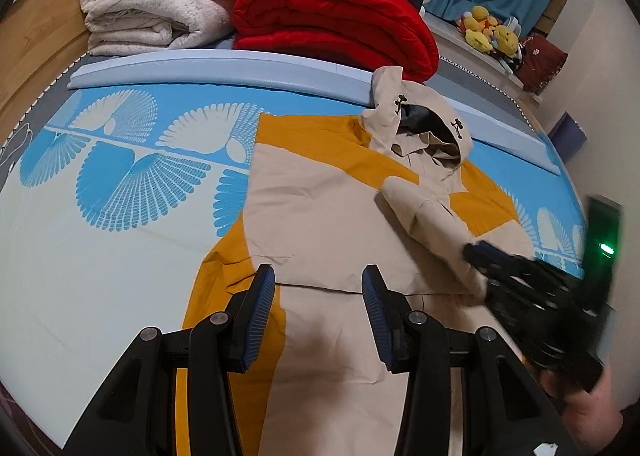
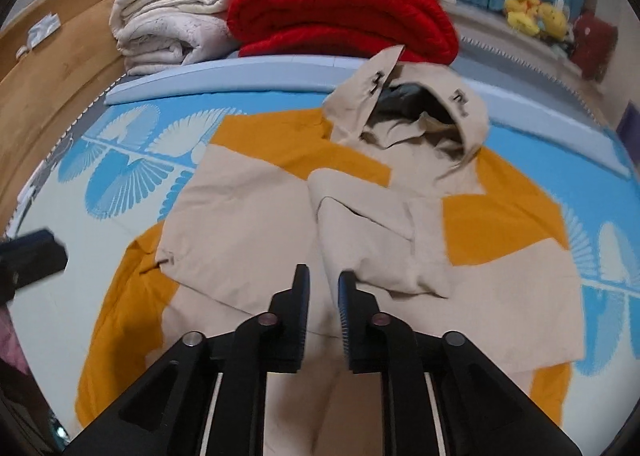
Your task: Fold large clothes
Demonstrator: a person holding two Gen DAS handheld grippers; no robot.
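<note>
A beige and mustard hooded jacket (image 1: 328,215) lies flat on the bed, hood toward the far side; it also shows in the right wrist view (image 2: 256,223). Its left side is folded over the body. The right sleeve (image 1: 432,228) is folded across the chest. My left gripper (image 1: 318,296) is open and empty above the jacket's lower body. My right gripper (image 2: 323,292) hovers by the sleeve's end (image 2: 380,260), jaws slightly apart with nothing between them; it shows in the left wrist view (image 1: 480,252) at the cuff, blurred.
The bed sheet (image 1: 100,215) is blue and white with fan patterns. Folded cream blankets (image 1: 156,3) and a red blanket (image 1: 336,23) are stacked at the far side behind a pale blue bolster (image 1: 200,67). Plush toys (image 1: 488,33) sit at the back right.
</note>
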